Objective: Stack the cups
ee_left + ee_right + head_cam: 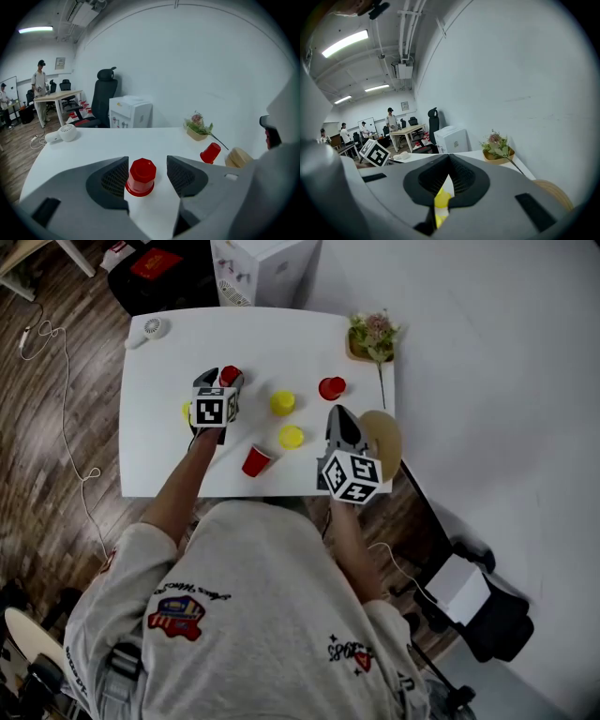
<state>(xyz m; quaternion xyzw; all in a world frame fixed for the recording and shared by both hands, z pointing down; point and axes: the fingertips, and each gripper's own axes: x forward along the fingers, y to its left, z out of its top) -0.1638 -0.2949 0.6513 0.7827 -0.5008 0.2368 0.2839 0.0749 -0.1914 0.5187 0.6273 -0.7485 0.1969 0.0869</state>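
An upside-down red cup (230, 375) (141, 176) stands on the white table (159, 456) between the jaws of my left gripper (225, 382) (147, 162). That gripper is open, with a gap on each side of the cup. Two yellow cups (282, 402) (291, 436) stand upside down mid-table. One red cup (256, 460) lies on its side near the front edge, another (331, 387) (210, 152) lies at the right. My right gripper (338, 413) (449, 157) hovers right of the yellow cups, shut and empty. Yellow (442, 200) shows below its tips.
A bowl with flowers (374, 334) (199, 126) sits at the far right corner, a round wooden piece (382, 432) at the right edge, and a white hair dryer (150, 330) (63, 133) at the far left corner. A white box (267, 268) stands beyond the table.
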